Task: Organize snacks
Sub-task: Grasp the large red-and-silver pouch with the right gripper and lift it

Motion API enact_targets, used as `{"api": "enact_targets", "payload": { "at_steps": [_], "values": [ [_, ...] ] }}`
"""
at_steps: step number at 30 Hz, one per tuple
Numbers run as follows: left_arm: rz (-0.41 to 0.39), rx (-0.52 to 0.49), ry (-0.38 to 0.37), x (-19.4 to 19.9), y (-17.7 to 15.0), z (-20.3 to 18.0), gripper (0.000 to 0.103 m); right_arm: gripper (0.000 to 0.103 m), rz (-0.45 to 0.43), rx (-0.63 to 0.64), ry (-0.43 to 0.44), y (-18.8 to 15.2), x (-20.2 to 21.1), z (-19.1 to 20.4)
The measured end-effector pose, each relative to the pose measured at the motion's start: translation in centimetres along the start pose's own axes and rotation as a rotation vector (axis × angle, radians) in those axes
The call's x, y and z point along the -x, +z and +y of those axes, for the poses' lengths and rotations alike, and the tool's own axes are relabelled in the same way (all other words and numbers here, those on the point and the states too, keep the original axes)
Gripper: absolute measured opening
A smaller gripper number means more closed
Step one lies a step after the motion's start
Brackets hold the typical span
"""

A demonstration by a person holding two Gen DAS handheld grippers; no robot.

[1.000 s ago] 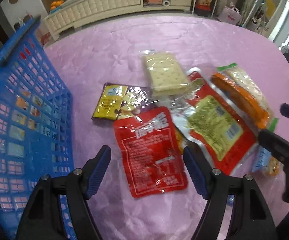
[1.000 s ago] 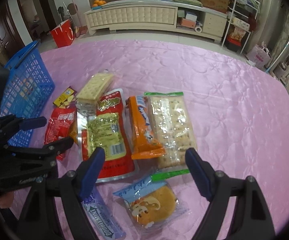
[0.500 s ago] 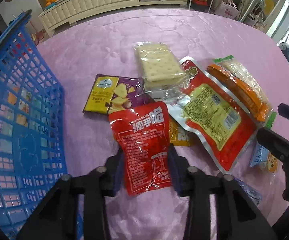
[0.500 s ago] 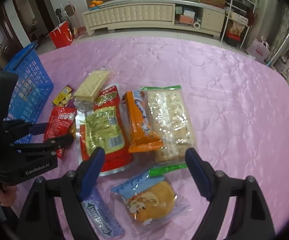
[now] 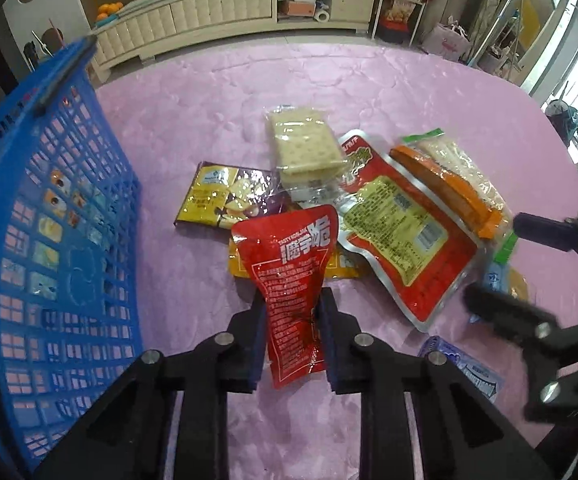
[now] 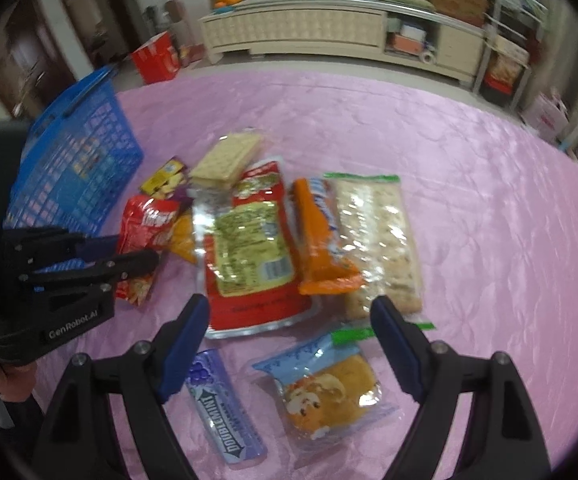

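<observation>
While closing on the small red pouch [image 5: 295,280], left gripper [image 5: 293,320] pinches its lower half between both pads, upper end lifted clear of the pile and tilted toward the camera. Right gripper [image 6: 289,340] spread wide, nothing between the jaws, hovering over the near edge of the spread. Snack count on the cloth: one small red pouch, held; one large red pouch with yellow label [image 6: 249,256]; one purple-and-yellow chip packet [image 5: 225,196]; one yellow packet [image 5: 241,268], mostly hidden beneath the held pouch; one clear-wrapped cracker stack [image 5: 305,148]; one orange packet [image 6: 317,240]; one long clear cracker pack with green ends [image 6: 377,236]; one blue-wrapped round cake [image 6: 329,388]; one gum pack marked DOUBLEMINT [image 6: 225,412]. Nine in total. One blue lattice basket [image 5: 49,220] just left of the pile, printed items visible through its wall, number not readable. Surface: pink quilted satin tablecloth [image 6: 469,160], sheen and stitched pattern visible. Room beyond: one long cream cabinet [image 5: 209,20] with padded front, oranges [image 5: 109,10] on its left end, open shelves with boxes to the right, one red bag [image 6: 157,60] on the floor.
</observation>
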State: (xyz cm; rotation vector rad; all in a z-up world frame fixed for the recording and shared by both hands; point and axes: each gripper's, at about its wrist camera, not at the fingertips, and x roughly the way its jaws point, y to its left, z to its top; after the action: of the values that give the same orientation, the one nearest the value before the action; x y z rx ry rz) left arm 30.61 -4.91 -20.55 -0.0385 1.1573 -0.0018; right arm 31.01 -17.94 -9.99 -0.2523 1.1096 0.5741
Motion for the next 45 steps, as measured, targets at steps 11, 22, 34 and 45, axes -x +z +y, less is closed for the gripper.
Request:
{"api": "enact_targets", "payload": {
  "at_steps": [11,22,34,45],
  "values": [
    [0.013,0.002,0.014,1.3,-0.3,-0.5,0.021,0.085,0.085,0.133,0.124,1.8,-3.4,1.6],
    [0.023,0.052,0.005,0.2,0.3,0.3,0.021,0.085,0.168,0.166,0.119,3.9,-6.3,1.4],
    [0.066,0.097,-0.028,-1.4,0.7,1.0,0.021,0.075,0.136,0.258,0.002,4.1,-8.3,3.0],
    [0.054,0.108,-0.040,-1.2,0.5,1.5,0.021,0.041,0.090,0.055,0.160,4.4,-7.2,-0.7]
  ]
}}
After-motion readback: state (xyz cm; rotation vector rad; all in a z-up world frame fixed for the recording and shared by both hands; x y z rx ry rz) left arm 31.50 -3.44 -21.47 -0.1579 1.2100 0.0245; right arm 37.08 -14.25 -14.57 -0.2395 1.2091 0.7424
